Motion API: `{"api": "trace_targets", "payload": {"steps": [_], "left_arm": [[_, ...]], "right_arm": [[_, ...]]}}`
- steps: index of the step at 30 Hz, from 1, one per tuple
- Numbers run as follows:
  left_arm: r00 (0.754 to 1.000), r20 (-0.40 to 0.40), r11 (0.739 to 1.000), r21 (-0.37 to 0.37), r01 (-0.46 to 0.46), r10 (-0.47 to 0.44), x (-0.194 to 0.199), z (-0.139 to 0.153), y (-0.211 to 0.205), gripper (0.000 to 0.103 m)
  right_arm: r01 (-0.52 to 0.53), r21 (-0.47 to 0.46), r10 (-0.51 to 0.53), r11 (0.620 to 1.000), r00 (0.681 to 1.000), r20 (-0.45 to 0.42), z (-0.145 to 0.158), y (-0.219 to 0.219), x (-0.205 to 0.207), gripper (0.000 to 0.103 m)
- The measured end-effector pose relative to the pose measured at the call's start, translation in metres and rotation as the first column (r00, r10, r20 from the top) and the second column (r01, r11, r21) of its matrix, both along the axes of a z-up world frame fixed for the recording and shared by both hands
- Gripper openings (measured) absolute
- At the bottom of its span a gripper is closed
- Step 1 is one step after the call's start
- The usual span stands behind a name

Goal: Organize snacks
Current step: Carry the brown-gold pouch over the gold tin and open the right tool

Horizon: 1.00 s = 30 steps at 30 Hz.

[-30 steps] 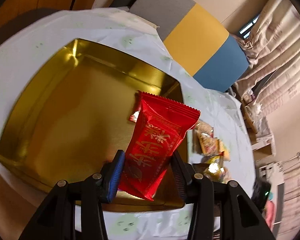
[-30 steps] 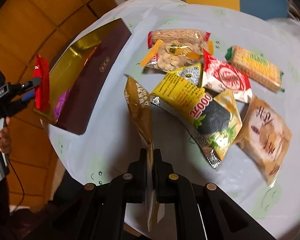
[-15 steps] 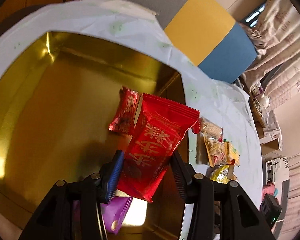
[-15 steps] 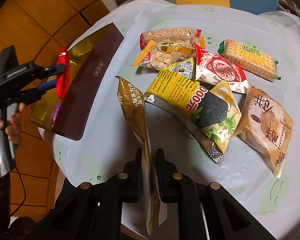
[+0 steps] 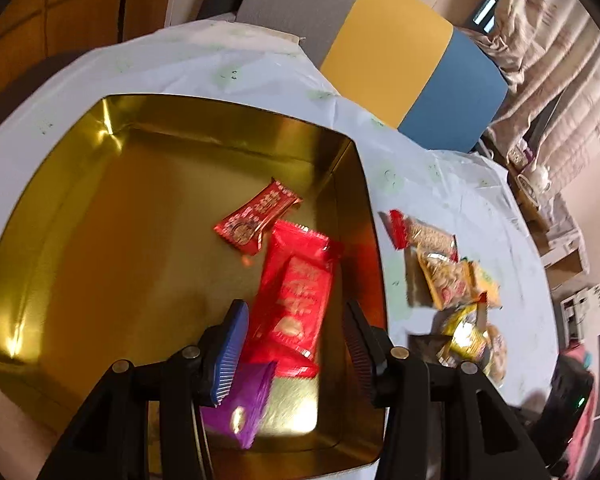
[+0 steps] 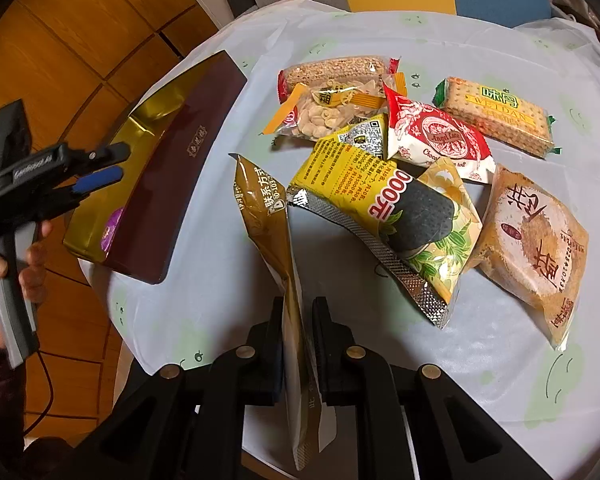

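The left gripper [image 5: 296, 332] hangs over the gold tin [image 5: 100, 184], its jaws opening, pads clear of the big red packet [image 5: 296, 296] lying in the tin beside a small red packet [image 5: 258, 214] and a purple one [image 5: 244, 408]. The right gripper [image 6: 298, 344] is clamped on a brown sachet [image 6: 268, 216] above the cloth [image 6: 500, 360], left of the snack pile [image 6: 400, 184].

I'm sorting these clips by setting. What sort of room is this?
Probably a home living or dining room: a cloth-covered round table, a colour-blocked chair behind it, and curtains at a window.

Warm dim light, tin glare, seemingly motion-blurred, fisheye-warped.
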<state>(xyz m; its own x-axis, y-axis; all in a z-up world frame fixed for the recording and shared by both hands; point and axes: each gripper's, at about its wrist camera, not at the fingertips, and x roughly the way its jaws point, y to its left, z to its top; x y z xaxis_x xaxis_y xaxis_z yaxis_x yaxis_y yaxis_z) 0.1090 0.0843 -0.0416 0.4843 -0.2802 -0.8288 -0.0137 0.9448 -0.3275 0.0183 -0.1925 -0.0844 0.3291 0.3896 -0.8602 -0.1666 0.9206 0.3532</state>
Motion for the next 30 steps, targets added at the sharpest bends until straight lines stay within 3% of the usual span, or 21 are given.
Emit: {"api": "trace_targets", "payload": {"steps": [3, 6, 8, 15, 17, 18, 19, 20, 30], "left_arm": [[1.0, 0.009, 1.0, 0.03, 0.005, -0.005, -0.011, -0.001, 0.0, 0.049], [0.999, 0.034, 0.998, 0.065, 0.013, -0.015, -0.022, 0.001, 0.0, 0.049], [0.998, 0.053, 0.995, 0.099, 0.016, -0.022, -0.029, 0.004, -0.001, 0.049], [0.995, 0.098, 0.986, 0.166, 0.001, -0.017, -0.05, 0.01, 0.002, 0.05], [0.994, 0.106, 0.983, 0.182, -0.007, -0.012, -0.054, 0.011, 0.004, 0.05], [0.994, 0.109, 0.983, 0.184, -0.012, -0.008, -0.056, 0.012, 0.005, 0.05], [0.994, 0.113, 0.982, 0.186, -0.016, -0.005, -0.059, 0.012, 0.006, 0.05], [0.993, 0.115, 0.982, 0.186, -0.02, -0.001, -0.061, 0.012, 0.007, 0.05], [0.989, 0.149, 0.975, 0.214, -0.056, 0.025, -0.074, 0.016, 0.013, 0.05]], "right_arm": [[-0.01, -0.013, 0.01, 1.0, 1.0, 0.003, 0.001, 0.004, 0.0, 0.017], [-0.038, -0.009, 0.038, 0.999, 0.999, 0.01, 0.004, 0.01, 0.0, 0.036], [-0.06, -0.014, 0.06, 0.998, 0.998, 0.017, 0.006, 0.018, -0.001, 0.054], [-0.063, -0.111, 0.07, 0.992, 0.996, 0.054, 0.007, 0.035, 0.001, 0.057], [-0.047, -0.128, 0.055, 0.991, 0.996, 0.065, 0.007, 0.036, 0.004, 0.052], [-0.043, -0.14, 0.053, 0.989, 0.996, 0.069, 0.007, 0.036, 0.005, 0.042], [-0.042, -0.155, 0.054, 0.987, 0.996, 0.073, 0.006, 0.035, 0.005, 0.018], [-0.039, -0.175, 0.052, 0.984, 0.996, 0.074, 0.005, 0.034, 0.005, 0.013], [-0.042, -0.255, 0.074, 0.966, 0.991, 0.115, 0.002, 0.04, -0.003, 0.01]]}}
